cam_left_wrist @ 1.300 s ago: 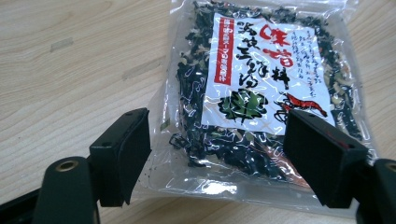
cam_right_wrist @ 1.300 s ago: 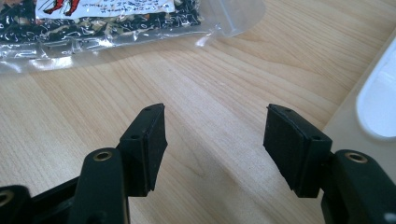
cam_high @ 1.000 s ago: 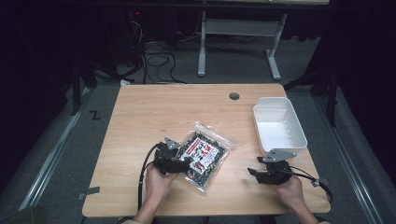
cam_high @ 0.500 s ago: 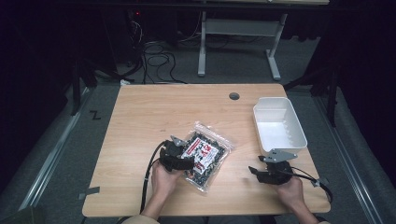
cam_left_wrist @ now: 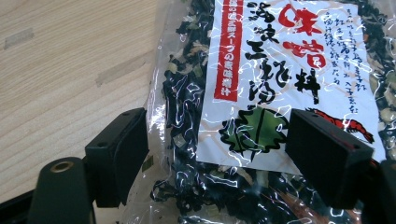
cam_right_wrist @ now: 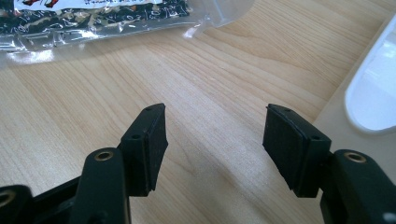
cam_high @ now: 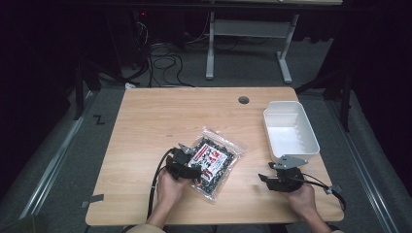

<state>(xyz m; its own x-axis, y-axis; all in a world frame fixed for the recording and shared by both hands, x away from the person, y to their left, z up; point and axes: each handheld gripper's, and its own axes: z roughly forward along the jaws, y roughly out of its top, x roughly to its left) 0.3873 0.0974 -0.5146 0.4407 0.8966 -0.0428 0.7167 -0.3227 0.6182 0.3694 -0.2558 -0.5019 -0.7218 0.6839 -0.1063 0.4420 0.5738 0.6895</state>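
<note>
A clear bag of dark dried soup mix with a white and red label (cam_high: pixel 214 158) lies flat near the middle of the wooden table (cam_high: pixel 170 116). My left gripper (cam_high: pixel 195 169) sits at the bag's near-left edge. In the left gripper view its jaws (cam_left_wrist: pixel 217 154) straddle the bag's lower part (cam_left_wrist: pixel 261 70). They have just been opening, and the bag lies between them without being pinched. My right gripper (cam_high: pixel 264 178) rests low over bare wood to the right of the bag. It is open, with nothing between its jaws (cam_right_wrist: pixel 212 135).
A white plastic tray (cam_high: pixel 291 131) stands at the table's right edge, just beyond the right gripper, and its rim (cam_right_wrist: pixel 373 93) shows in the right gripper view. A round cable hole (cam_high: pixel 243 100) lies at the back. Cables trail from both grippers toward the near edge.
The left hand has shifted slightly at the bag's edge. The bag, the tray and the right gripper keep their places.
</note>
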